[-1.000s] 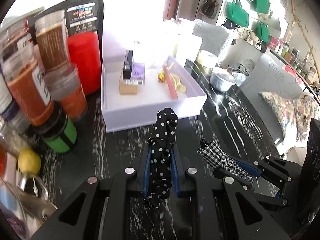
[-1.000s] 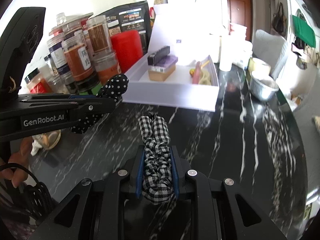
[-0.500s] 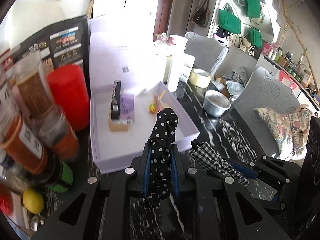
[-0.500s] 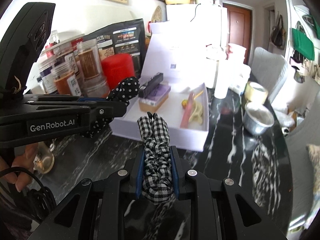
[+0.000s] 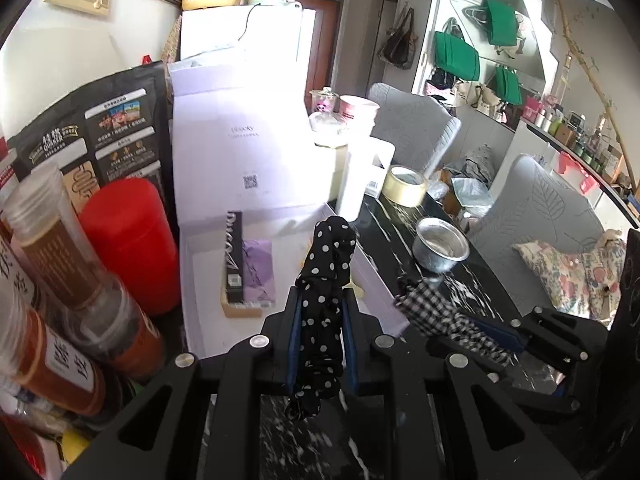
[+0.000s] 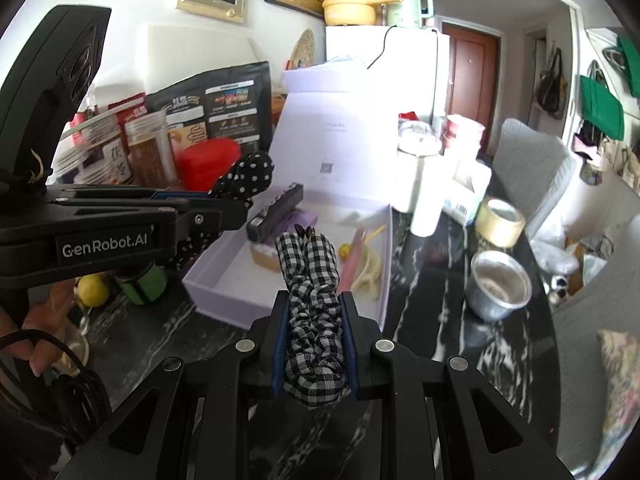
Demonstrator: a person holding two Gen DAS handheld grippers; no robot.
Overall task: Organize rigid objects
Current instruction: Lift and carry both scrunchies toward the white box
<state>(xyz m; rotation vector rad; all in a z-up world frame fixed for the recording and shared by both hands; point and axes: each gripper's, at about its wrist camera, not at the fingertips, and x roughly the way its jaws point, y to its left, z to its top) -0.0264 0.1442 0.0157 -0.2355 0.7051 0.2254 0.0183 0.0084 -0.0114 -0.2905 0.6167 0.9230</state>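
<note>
while clamped tight on a black polka-dot scrunchie [image 5: 323, 300], left gripper [image 5: 320, 312] held above the near edge of an open white gift box [image 5: 208, 280], blue pads pressing the fabric from both sides, scrunchie's top loop poking up past the fingertips and a loose tail hanging below. right gripper [image 6: 313, 320] likewise closed on a black-and-white gingham scrunchie [image 6: 314, 312], bunched cloth filling the gap between its pads, raised over the black marble table [image 6: 424, 320] just in front of the same box. seen from the right wrist, left gripper reaching in from the left side, polka-dot scrunchie at its tip near the box's left wall; seen from the left wrist, gingham scrunchie off to the right, beyond the box's right corner. inside the box: a long black carton [image 5: 234, 260] lying on a purple packet [image 5: 258, 276] atop a tan block, and toward the right side a pink stick [image 6: 354, 256] beside a pale yellow hair claw [image 6: 370, 272]. box lid standing upright behind. left of the box, a red canister [image 5: 128, 248] and stacked spice jars [image 5: 52, 248]; right of it, a roll of tape [image 6: 500, 222] and a small metal bowl [image 6: 500, 284] on the table. fingers of a hand [image 6: 44, 320] visible at the lower left under the left gripper's handle.
</note>
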